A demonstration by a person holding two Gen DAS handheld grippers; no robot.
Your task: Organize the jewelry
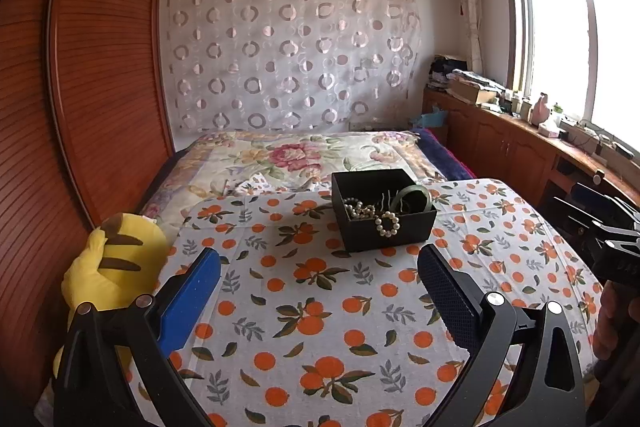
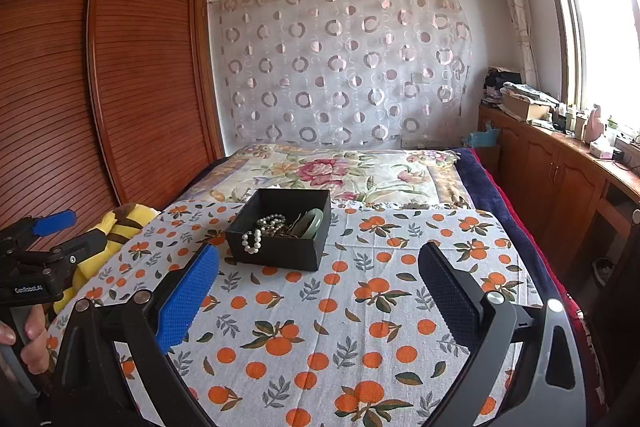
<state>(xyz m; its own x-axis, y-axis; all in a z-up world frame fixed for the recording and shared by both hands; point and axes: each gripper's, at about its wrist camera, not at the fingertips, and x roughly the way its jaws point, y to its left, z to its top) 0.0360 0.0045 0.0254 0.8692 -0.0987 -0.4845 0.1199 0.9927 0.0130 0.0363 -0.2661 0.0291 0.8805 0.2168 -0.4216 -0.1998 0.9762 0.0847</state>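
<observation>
A black open box (image 1: 384,233) (image 2: 276,251) stands on the orange-print cloth (image 1: 320,307) (image 2: 360,307). Inside lie a pearl strand (image 1: 362,209) (image 2: 272,221), a green bangle (image 1: 412,197) (image 2: 314,223) and some thin dark pieces. A small pearl bracelet (image 1: 387,224) (image 2: 252,241) hangs over the box's near wall. My left gripper (image 1: 320,259) is open, well short of the box, nothing between its fingers. My right gripper (image 2: 318,255) is open too, its jaws wide, the box just beyond the blue finger (image 2: 184,299).
A yellow striped plush toy (image 1: 108,267) (image 2: 120,227) lies at the cloth's left edge. A floral quilt (image 1: 288,159) covers the bed behind. A wooden wardrobe (image 1: 80,87) stands left, low cabinets (image 1: 500,143) with clutter right. A hand (image 2: 32,343) holds the left gripper's handle.
</observation>
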